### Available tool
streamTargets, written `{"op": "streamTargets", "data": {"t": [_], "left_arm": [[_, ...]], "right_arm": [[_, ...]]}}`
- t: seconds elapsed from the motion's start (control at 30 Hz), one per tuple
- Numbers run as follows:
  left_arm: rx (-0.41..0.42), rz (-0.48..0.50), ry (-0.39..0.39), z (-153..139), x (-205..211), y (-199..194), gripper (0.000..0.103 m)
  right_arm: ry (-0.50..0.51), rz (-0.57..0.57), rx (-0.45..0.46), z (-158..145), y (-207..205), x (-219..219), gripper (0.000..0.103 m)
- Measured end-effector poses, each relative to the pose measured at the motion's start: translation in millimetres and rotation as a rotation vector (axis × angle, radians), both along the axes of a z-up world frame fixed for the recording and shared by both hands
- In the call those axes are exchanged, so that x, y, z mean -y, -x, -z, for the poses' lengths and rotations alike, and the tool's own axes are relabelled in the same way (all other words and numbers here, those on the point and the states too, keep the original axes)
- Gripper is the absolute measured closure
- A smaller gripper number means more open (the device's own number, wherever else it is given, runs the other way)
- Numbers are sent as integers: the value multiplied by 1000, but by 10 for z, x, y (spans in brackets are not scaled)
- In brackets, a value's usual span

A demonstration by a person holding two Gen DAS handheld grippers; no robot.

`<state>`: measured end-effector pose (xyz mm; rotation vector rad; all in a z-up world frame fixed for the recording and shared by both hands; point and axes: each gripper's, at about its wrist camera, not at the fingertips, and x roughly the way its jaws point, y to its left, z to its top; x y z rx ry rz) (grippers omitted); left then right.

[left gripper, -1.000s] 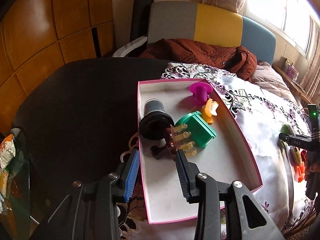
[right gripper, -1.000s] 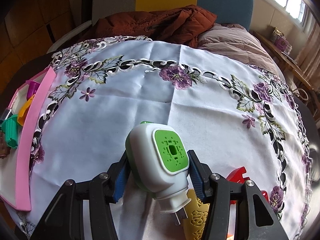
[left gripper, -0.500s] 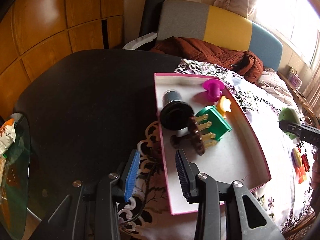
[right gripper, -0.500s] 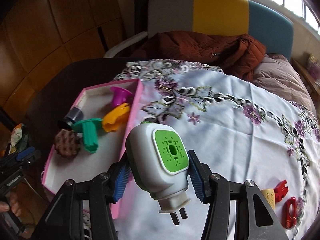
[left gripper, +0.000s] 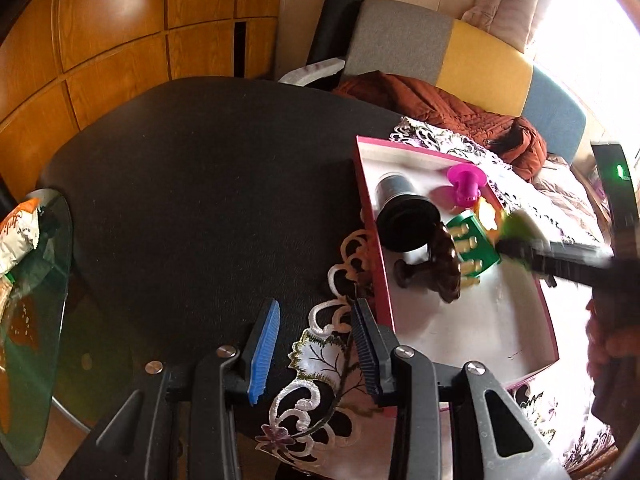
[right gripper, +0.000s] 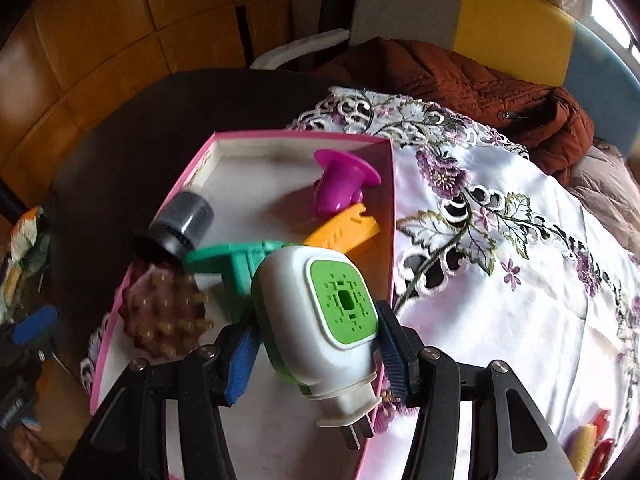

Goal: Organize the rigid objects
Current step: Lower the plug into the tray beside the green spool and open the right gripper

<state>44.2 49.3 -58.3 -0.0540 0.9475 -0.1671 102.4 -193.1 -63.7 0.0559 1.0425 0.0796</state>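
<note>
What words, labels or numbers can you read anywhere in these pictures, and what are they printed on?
No text reads clearly.
Snack packet on the glass side table: orange script on white, too blurred and cut off to read.
White and green plug-in device held in the right tool: only a pattern of vent slots on the green face, no lettering.
Pink box and the things in it: no print visible.
</note>
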Motion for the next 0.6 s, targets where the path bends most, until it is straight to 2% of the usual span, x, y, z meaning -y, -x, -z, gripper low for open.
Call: {"op": "streamTargets", "data": {"t": [0.13, 0.23, 0.6], "left_arm": [[-11, 1, 5, 34, -6, -18, 66], [-18, -3, 8, 58, -7, -25, 66], [-12, -2, 1, 46, 22, -13, 66]], "right_arm": [[34, 5, -26, 93, -140, -46, 48], [-11, 13, -28, 150, -99, -18, 47], [-47, 45, -18, 120, 18, -8, 45]]}}
